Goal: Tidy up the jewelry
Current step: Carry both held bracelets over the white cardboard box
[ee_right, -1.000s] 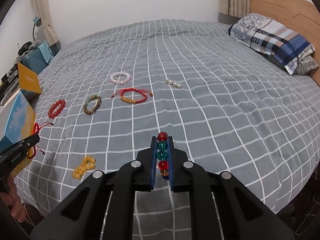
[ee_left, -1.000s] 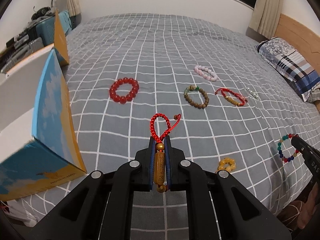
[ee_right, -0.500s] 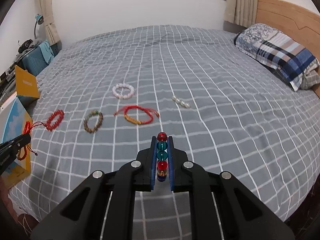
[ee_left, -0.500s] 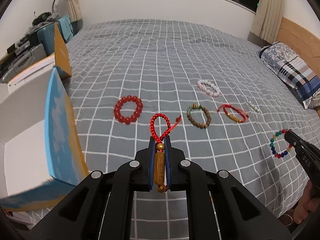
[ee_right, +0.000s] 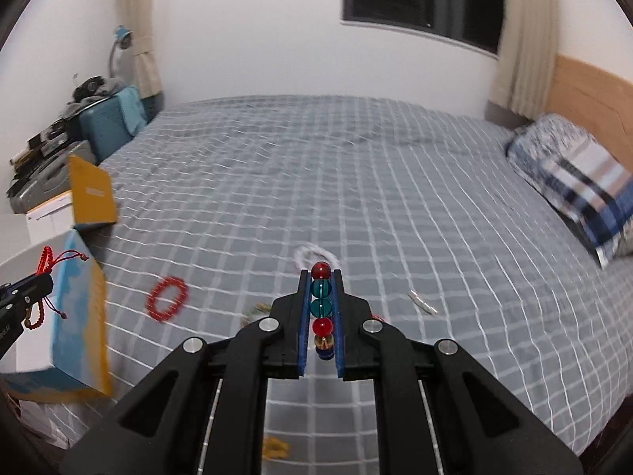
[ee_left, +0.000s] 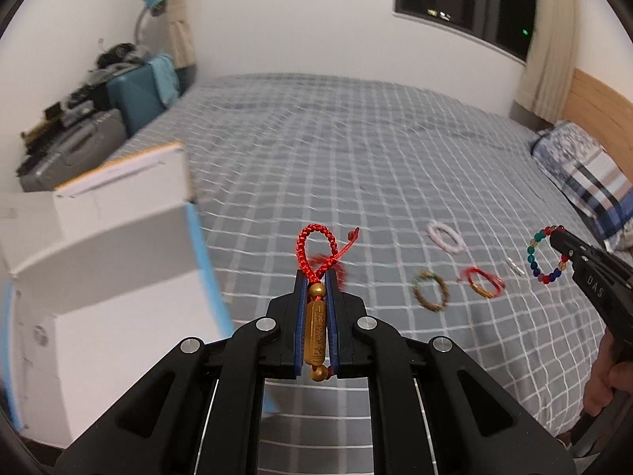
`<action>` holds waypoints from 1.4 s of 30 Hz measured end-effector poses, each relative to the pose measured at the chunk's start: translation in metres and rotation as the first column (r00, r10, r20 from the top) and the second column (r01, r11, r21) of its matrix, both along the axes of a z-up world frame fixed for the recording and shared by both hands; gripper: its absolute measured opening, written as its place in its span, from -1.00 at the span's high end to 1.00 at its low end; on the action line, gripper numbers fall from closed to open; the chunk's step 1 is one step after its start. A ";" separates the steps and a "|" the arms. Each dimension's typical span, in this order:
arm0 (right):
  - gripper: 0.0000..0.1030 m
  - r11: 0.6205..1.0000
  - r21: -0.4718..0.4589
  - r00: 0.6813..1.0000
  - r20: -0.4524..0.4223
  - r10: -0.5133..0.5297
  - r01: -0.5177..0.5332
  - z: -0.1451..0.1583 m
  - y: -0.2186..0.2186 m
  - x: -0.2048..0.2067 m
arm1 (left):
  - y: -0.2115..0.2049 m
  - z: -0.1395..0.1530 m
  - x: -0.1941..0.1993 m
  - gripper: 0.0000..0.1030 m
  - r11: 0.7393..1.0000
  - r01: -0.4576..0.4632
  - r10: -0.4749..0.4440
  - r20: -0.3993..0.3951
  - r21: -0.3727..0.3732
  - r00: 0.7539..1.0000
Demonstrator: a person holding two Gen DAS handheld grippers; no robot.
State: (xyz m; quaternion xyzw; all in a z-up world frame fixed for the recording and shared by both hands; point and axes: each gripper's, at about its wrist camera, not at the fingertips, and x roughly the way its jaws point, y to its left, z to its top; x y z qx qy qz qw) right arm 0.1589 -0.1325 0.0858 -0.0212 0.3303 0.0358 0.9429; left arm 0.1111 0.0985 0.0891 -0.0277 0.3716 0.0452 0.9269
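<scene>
Left wrist: left claw [ee_left: 316,277] grips red cord bracelet [ee_left: 316,312].

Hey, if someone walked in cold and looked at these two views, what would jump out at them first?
Probably the two catches up close: the left hand-held gripper is shut on a red cord bracelet with a gold tube charm, and the right hand-held gripper is shut on a multicoloured bead bracelet. Beyond them, more bracelets lie scattered on the grey checked bedspread, and an open white box stands at the left.
</scene>
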 end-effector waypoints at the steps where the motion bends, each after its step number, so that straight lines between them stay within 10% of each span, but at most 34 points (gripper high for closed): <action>1: 0.83 1.000 -0.014 1.000 0.010 0.013 -0.013 0.005 0.012 0.002 | 0.009 0.003 -0.002 0.84 1.000 -0.010 0.010 0.006 0.004 1.000; 22: 0.83 0.914 0.013 0.914 -0.011 0.406 -0.406 0.020 0.255 -0.034 | 0.203 -0.003 -0.064 0.84 0.959 -0.283 0.282 -0.098 0.008 0.954; 42: 0.83 0.873 -0.024 0.789 -0.441 0.428 -0.487 -0.086 0.367 -0.027 | 0.272 -0.098 -0.061 0.84 0.912 -0.408 0.349 -0.459 -0.033 0.817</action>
